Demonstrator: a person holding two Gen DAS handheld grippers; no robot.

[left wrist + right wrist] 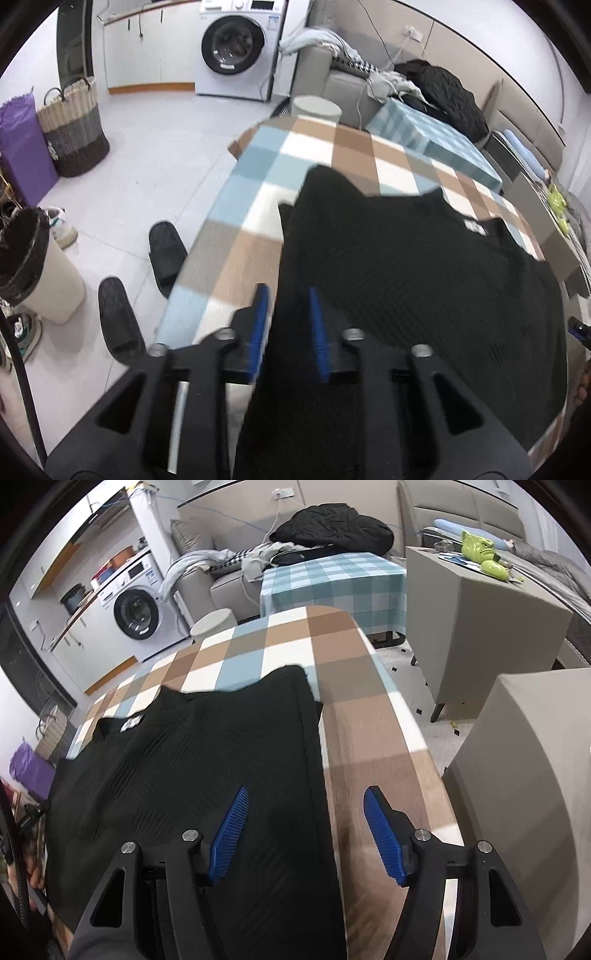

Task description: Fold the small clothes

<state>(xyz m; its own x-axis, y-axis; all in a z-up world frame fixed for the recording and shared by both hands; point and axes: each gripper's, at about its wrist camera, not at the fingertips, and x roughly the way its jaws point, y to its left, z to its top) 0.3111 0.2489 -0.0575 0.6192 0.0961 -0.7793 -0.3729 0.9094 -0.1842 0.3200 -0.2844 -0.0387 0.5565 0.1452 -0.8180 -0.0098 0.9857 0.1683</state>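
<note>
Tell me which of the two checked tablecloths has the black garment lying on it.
The brown, white and blue checked tablecloth, nearest the fingers, carries the black knitted garment. The teal and white checked one lies farther back, beside the sofa.

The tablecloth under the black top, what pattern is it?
The tablecloth has brown, white and light blue checks, clearest in the right wrist view.

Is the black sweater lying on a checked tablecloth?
Yes, the black sweater is spread flat on the checked tablecloth of brown, white and blue squares.
</note>
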